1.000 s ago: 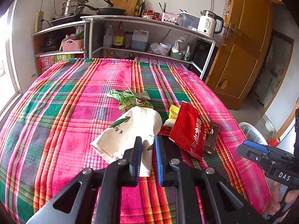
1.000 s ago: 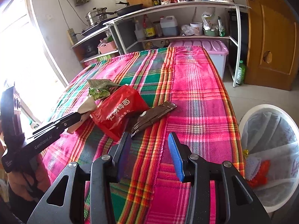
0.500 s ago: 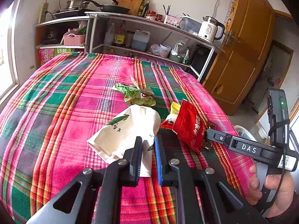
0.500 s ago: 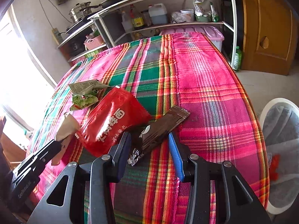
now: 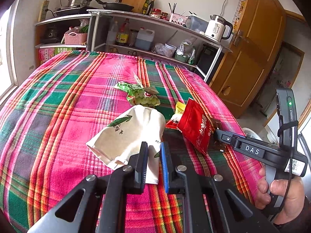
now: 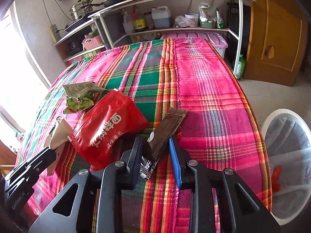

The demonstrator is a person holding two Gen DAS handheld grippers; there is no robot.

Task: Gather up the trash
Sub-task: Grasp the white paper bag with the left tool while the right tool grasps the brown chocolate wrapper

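Trash lies on the plaid tablecloth [image 5: 58, 116]: a white pouch [image 5: 128, 136], a green wrapper [image 5: 141, 97], a red sauce packet [image 5: 196, 128] and a brown wrapper [image 6: 167, 130]. My left gripper [image 5: 152, 151] is nearly closed, with the near corner of the white pouch between its fingers; the pouch lies flat on the cloth. My right gripper [image 6: 155, 149] is open with the brown wrapper's near end between its fingers. The red packet [image 6: 108, 128] lies just left of it.
A white bin [image 6: 289, 155] with a plastic liner stands on the floor right of the table. Metal shelves [image 5: 155, 38] with bottles, pans and a kettle stand behind the table. A wooden door [image 5: 252, 48] is at the right.
My right gripper has moved forward over the table until the brown wrapper sits between its fingers. My left gripper has stayed at the white pouch, its view tilting slightly.
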